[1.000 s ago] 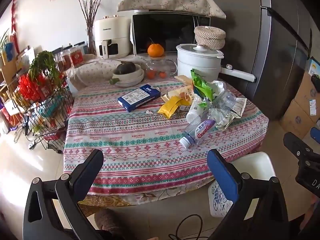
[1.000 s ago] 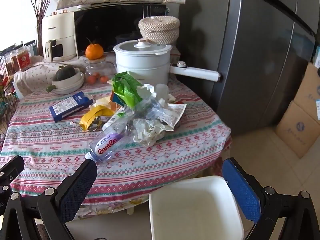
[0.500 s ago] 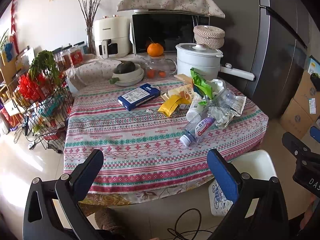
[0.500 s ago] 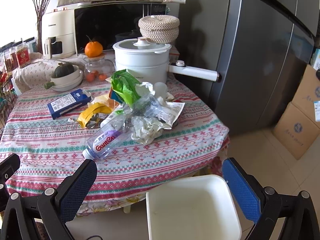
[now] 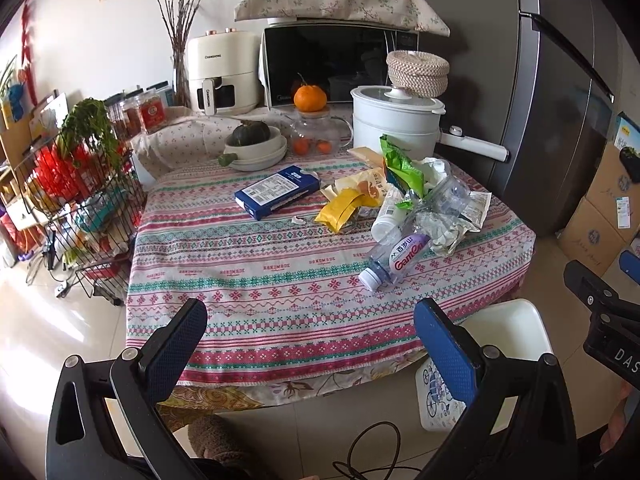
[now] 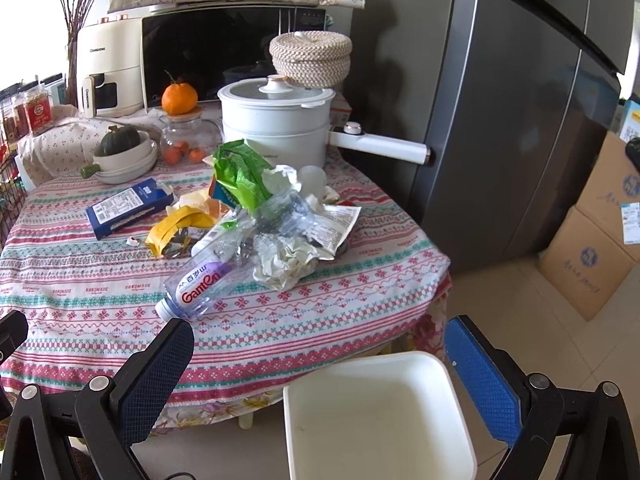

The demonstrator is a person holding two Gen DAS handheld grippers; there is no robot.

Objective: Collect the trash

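Striped woven cloth [image 5: 256,280] covers the table, its near edge hanging just beyond both claws. Left gripper [image 5: 310,332] and right gripper [image 6: 318,346] are spread wide, textured blue pads holding nothing. A square white plastic bin [image 6: 380,412] stands on the floor below the near right corner. Toward the right edge, a clear crinkled plastic bottle [image 6: 200,280] lies on its side against crumpled white paper [image 6: 286,260], a yellow wrapper [image 5: 342,208] and a green foil bag [image 6: 240,176]. A flat blue carton [image 5: 276,192] lies left of them. At the far edge stands a round white pot [image 5: 396,124].
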